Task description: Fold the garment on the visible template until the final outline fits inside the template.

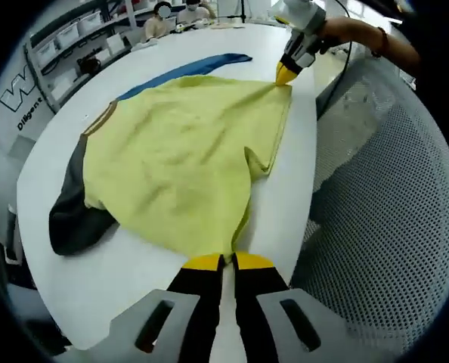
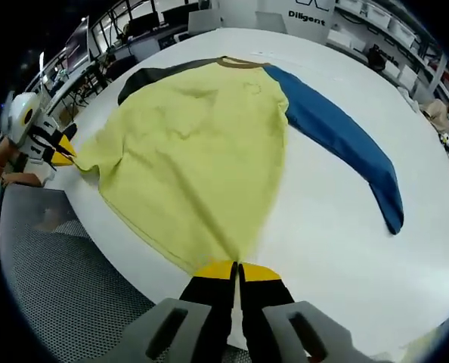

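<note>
A garment (image 1: 179, 162) lies spread flat on a table (image 1: 134, 276), its hem along the table's near edge; the left gripper (image 1: 228, 261) sits at one hem corner, the right gripper (image 2: 237, 268) at the other, each touching the cloth; one sleeve (image 2: 345, 140) stretches out from the garment across the table; the other sleeve (image 1: 73, 208) lies on the garment's opposite side; a mesh chair (image 1: 391, 204) stands just beside the table, by the hem.

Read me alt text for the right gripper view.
A yellow shirt with one blue sleeve and one dark sleeve lies flat on a white table. The right tool pinches its near hem corner; the left tool grips the other corner.
</note>
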A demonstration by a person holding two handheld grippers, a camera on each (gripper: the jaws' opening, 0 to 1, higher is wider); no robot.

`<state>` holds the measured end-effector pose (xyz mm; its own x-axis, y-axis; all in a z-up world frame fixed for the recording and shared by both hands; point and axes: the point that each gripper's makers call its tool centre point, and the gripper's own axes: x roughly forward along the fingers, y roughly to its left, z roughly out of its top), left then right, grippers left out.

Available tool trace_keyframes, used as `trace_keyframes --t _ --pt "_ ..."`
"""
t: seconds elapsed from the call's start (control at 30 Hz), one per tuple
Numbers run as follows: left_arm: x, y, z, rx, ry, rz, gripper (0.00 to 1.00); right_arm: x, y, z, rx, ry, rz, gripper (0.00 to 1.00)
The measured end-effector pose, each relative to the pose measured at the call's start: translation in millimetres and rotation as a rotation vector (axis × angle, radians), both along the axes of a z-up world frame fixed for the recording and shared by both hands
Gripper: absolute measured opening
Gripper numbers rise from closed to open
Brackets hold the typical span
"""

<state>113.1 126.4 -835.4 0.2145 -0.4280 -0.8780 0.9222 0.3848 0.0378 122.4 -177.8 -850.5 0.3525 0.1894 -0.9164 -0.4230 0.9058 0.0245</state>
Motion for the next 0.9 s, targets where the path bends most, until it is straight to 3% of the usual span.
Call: trace_keyframes --t 0.33,0.57,0.9 --pt "-8.9 29.0 -14.9 0.078 0.018 0.011 0.03 -9.5 -10.9 -4.2 -0.044 0.038 0.013 0.0" --pt "-20.7 34.0 -23.3 0.1 0.04 -0.003 0.03 -17.6 -13.3 -10.0 -0.048 0.072 0.018 0.0" --pt "-23.2 39.1 -27.9 0.123 0.035 0.005 0.03 -23.5 -11.8 -12.8 -0.035 0.095 0.015 0.0"
